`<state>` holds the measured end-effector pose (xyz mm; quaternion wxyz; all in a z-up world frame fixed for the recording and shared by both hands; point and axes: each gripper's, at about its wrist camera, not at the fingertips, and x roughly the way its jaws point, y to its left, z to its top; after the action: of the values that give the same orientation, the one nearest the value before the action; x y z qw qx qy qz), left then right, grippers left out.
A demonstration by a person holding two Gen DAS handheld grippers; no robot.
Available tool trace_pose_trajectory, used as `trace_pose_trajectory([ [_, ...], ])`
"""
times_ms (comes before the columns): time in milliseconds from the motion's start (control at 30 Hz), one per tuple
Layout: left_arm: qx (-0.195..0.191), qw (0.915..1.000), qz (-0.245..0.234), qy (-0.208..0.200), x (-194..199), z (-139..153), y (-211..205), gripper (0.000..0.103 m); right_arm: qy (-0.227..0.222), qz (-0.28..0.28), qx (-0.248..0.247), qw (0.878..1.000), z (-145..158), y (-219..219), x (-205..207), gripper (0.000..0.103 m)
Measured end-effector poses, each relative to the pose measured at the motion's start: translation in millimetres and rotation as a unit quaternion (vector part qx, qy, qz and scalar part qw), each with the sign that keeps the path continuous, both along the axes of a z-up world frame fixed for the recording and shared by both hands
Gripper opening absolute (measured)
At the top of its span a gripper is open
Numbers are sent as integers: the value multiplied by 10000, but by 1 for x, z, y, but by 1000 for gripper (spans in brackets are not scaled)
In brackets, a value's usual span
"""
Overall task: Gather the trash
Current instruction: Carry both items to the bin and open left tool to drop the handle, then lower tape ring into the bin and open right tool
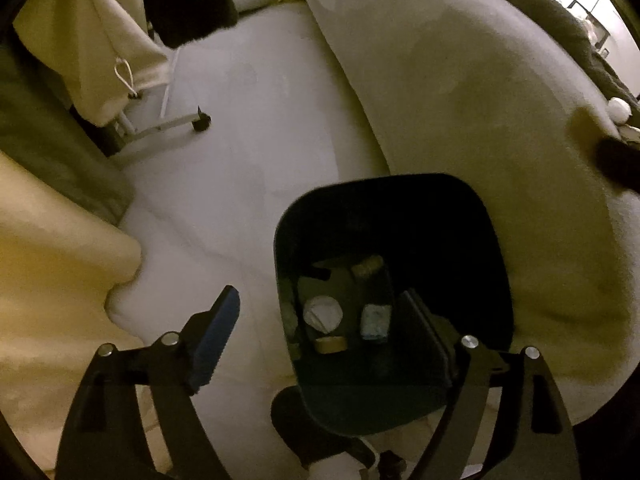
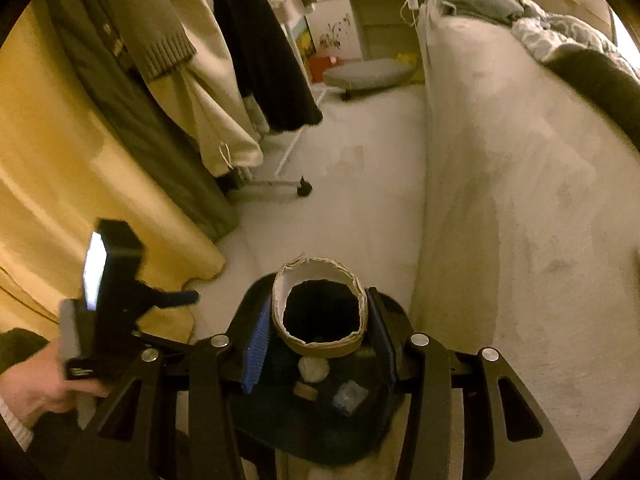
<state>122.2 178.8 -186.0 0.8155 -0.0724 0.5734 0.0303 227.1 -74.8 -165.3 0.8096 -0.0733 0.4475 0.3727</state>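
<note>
A black bin (image 1: pixel 400 200) stands on the pale floor beside the bed. It holds a white round disc (image 1: pixel 322 314), a blue-grey wrapper (image 1: pixel 375 322), a brown roll piece (image 1: pixel 330 345) and a cork-like bit (image 1: pixel 367 267). My left gripper (image 1: pixel 320 294) is open wide with nothing gripped; its right finger hangs over the bin and its left finger stays outside the bin's left wall. In the right wrist view my right gripper (image 2: pixel 320 300) is shut on a torn cardboard ring (image 2: pixel 320 346), held just above the bin (image 2: pixel 280 436). A hand (image 2: pixel 36 388) holds the left gripper (image 2: pixel 176 298) at the left.
The white side of the bed (image 2: pixel 520 200) runs along the right. A yellow curtain (image 2: pixel 60 160) hangs on the left, with clothes on a wheeled rack (image 2: pixel 304 190) behind it. Bare floor (image 2: pixel 360 180) stretches ahead toward a white cabinet (image 2: pixel 380 0).
</note>
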Motion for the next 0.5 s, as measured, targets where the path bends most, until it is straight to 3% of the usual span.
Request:
trace_pose_trajectory([
  [200,31,9988,-87,-490,-8,30,-3,94,108,57,-278,9995,-19,11,0,47],
  [500,34,9952,-156,-965,-18,64,2,96,254,141,-787,9965,-52,33,1,47],
])
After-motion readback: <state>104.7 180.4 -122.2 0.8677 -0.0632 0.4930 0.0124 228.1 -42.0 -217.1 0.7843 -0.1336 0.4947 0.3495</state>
